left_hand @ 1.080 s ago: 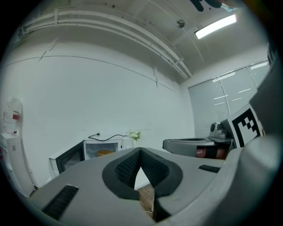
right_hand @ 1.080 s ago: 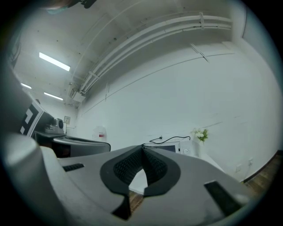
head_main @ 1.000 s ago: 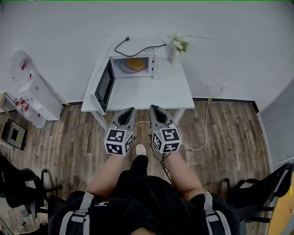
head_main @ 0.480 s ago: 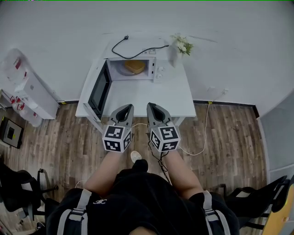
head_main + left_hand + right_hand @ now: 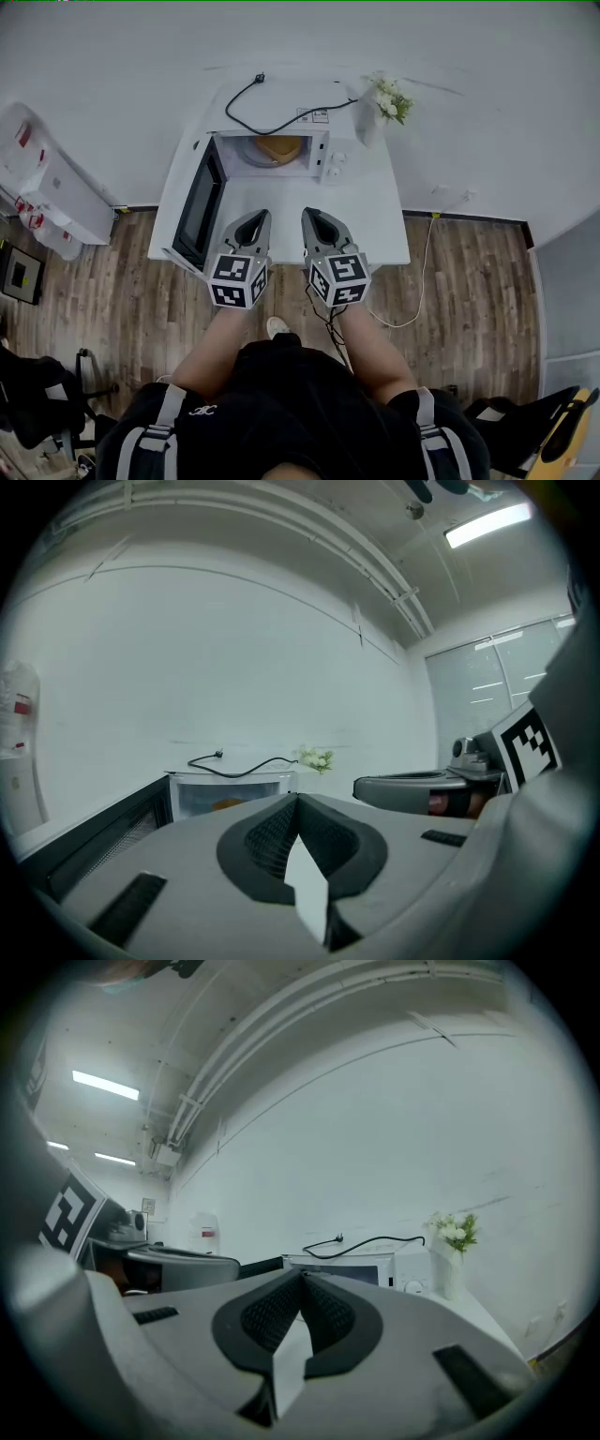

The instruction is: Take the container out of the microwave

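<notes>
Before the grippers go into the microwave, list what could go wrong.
Both the left gripper and right gripper are shut; unopened, they may shove the container deeper.
The open door juts out at left, where the left gripper could clip it.
The flower vase beside the microwave could get tipped.

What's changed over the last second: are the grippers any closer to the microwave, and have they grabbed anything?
The left gripper and right gripper moved forward together. Their tips were at the table's near edge and now reach over it, toward the microwave. Nothing was gripped or released. Unchanged: both jaws shut and empty, door open, orange container inside.
</notes>
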Motion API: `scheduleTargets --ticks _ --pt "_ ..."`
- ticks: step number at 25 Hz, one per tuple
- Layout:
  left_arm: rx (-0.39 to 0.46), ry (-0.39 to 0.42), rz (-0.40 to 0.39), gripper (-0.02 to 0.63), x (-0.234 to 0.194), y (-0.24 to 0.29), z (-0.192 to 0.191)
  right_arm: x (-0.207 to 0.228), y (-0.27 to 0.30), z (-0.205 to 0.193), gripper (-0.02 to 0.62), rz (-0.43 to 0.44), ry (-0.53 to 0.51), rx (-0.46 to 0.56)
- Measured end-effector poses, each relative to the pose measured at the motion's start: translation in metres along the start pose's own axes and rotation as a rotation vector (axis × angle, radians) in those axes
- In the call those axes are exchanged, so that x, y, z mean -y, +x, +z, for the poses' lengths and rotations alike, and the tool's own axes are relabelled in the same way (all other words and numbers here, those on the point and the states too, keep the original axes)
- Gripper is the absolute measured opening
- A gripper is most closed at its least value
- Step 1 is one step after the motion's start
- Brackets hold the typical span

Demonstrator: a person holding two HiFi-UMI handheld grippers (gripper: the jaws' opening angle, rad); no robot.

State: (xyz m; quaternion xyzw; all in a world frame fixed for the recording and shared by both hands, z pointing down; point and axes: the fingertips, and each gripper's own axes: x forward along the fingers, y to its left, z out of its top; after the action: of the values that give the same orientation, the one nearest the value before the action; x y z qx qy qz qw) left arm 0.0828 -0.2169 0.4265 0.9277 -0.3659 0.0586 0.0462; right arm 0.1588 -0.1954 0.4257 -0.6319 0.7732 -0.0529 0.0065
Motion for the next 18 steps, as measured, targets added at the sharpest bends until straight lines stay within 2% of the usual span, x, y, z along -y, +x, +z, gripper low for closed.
scheduleTargets --ticks 11,15,18 --pt "-0.022 -0.025 -0.025 0.005 -0.062 0.087 -0.003 0.048 0.109 -0.015 0.005 -0.038 -0.048 -0.082" --pt "-0.042 -0.023 -0.03 0.005 -0.079 0.103 -0.008 0.058 0.133 -0.021 0.006 -0.068 -0.102 -0.1" --pt "-0.054 -0.02 -0.027 0.005 -0.085 0.106 -0.013 0.062 0.147 -0.025 0.006 -0.061 -0.193 -0.122"
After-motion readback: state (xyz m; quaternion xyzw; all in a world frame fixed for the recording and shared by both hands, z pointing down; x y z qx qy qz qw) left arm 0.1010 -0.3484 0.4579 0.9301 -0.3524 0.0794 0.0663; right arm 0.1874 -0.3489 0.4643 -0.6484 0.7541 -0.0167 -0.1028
